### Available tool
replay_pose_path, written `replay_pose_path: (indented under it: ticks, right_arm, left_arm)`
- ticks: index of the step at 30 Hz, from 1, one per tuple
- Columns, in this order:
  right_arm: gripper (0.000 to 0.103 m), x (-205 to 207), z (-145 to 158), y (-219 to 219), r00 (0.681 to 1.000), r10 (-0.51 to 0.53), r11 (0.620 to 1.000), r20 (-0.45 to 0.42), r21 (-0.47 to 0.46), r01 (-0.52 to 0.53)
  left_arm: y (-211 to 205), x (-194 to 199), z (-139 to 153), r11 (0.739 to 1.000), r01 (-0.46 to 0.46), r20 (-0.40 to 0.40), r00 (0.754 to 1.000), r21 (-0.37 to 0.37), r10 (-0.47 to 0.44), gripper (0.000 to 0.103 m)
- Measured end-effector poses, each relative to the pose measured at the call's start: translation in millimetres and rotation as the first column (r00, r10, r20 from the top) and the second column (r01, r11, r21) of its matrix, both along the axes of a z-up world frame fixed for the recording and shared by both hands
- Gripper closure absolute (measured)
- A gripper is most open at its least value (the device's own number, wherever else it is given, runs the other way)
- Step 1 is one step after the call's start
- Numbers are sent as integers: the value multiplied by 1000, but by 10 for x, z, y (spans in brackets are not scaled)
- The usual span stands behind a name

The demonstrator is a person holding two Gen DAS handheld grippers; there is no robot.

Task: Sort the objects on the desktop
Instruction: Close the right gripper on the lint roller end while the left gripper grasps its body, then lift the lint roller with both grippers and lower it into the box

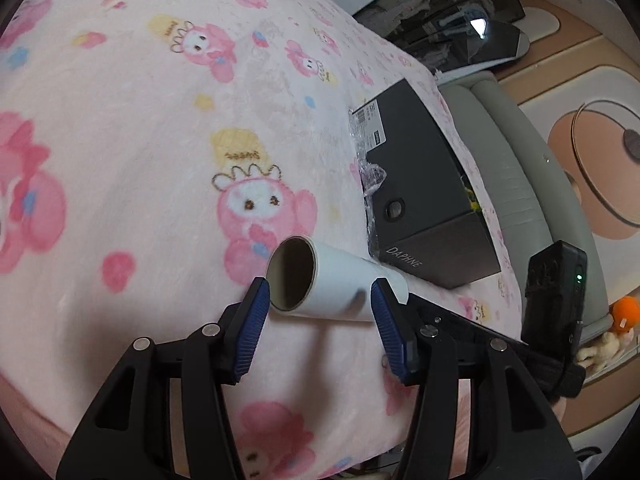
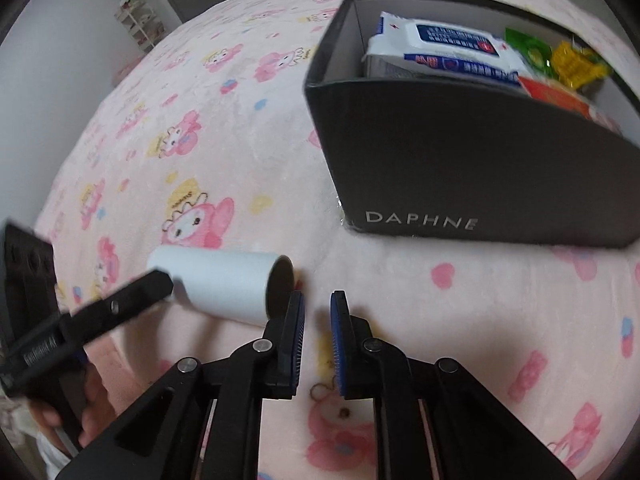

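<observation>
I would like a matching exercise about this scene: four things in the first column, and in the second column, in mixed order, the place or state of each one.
Things:
1. white roll
2. wet wipes pack
3. left gripper
4. right gripper

Place or state:
A. lies inside the black box
B. narrow gap between its fingers, nothing in it
C. lies on its side on the pink blanket, hollow end showing
D. open wide, one finger at each side of the roll

Pairs: 1-C, 2-A, 3-D, 4-B
</observation>
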State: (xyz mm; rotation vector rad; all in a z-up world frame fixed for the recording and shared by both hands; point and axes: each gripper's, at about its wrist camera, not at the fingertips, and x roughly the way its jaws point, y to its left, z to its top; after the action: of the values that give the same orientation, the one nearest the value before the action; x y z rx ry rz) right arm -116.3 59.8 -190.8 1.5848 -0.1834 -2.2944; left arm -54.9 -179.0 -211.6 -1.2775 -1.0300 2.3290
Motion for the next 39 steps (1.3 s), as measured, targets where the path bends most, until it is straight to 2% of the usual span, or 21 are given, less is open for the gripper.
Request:
replay_pose_path:
  ticks: [6,7,9,12,19,21,22,26,28,34,39]
  right_arm:
    - [91,24,76,-37,1000,14,997,-4,-69,-15]
    - [91,38,77,-73,1000,23,997,-4,-70,-24]
    - [91,57,68,-114,999,36,996,5,-80,-35]
    - [91,70,54,-128,999,36,996,17,-81,-35]
    - [90,49,108,74,1000,-13,997,16,-81,14]
    - [87,51,125,151,1000,-24,996,16,-81,25]
    - [81,44,121,185,999,-33,996,17,-83,35]
    - [70,59,126,263,999,-44,993,9,-105,45]
    - [67,68,133,182,1000,-18,994,-2,-105,17]
    - [64,98,24,-26,999,47,988,23,-151,-43]
    - [64,142,-47,-60,998,55,985,33,-164,-49]
  left_arm:
    - [-64,-55,50,998,-55,-49,997,-27,54,52]
    - [-40,-82,37,998,-47,-43,998,-38,45,58]
    - [24,-97,21,998,-18,-37,999,-57,16,65]
    - [108,-92,32,997,22,-44,999,-74,-25,65]
    - [272,-103,12,991,118,-34,992,-55,-120,65]
    - [265,-90,29,992,100,-39,994,-72,-103,65]
    - [230,-82,43,994,75,-46,996,-74,-79,65]
    - [26,-70,43,1000,10,-69,998,18,-9,65]
    - [36,-87,29,1000,15,-63,998,26,-14,65]
    - [301,-152,-29,993,110,-27,993,-42,-112,64]
    - [405,-110,37,986,137,-45,989,-93,-142,64]
